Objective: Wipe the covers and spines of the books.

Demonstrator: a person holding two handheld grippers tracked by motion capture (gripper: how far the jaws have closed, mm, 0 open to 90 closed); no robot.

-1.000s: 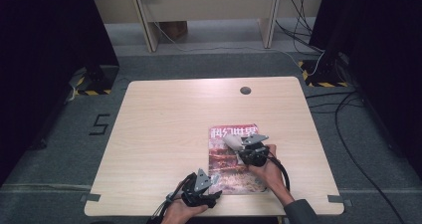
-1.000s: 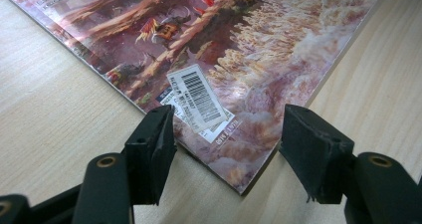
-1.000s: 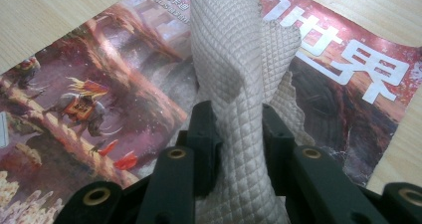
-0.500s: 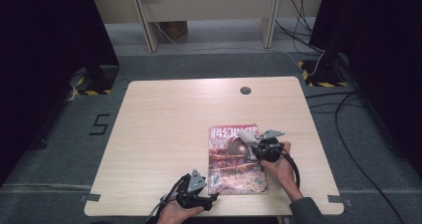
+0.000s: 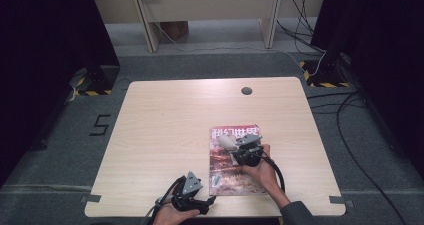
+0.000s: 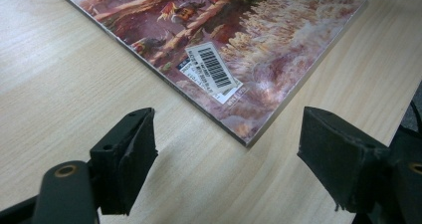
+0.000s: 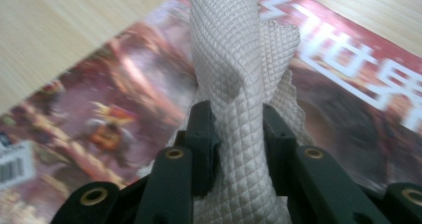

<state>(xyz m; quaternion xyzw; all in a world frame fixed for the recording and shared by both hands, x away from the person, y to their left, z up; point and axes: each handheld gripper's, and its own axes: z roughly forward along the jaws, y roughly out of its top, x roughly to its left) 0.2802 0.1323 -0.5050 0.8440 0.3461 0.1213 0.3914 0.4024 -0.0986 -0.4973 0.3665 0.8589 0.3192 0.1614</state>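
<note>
Waffle-textured cloth (image 7: 234, 79), pale grey, is clamped between the jaws of my right gripper (image 5: 239, 146) and bunches up past the tips. It hangs over the magazine (image 5: 235, 160), which lies flat on the wooden table (image 5: 165, 120), right of centre and near my edge. The step in hand looks like wiping the cover. To do it well, I should keep the grip firm, lay the cloth flat on the glossy cover and stroke along its length, so the magazine does not skid.

My left gripper (image 6: 226, 149) holds nothing: its jaws have just been opening and now stand wide, just short of the magazine's near corner by the barcode label (image 6: 211, 69).

Open tabletop lies to the left and beyond; the near table edge is close behind my left hand (image 5: 172, 215).
</note>
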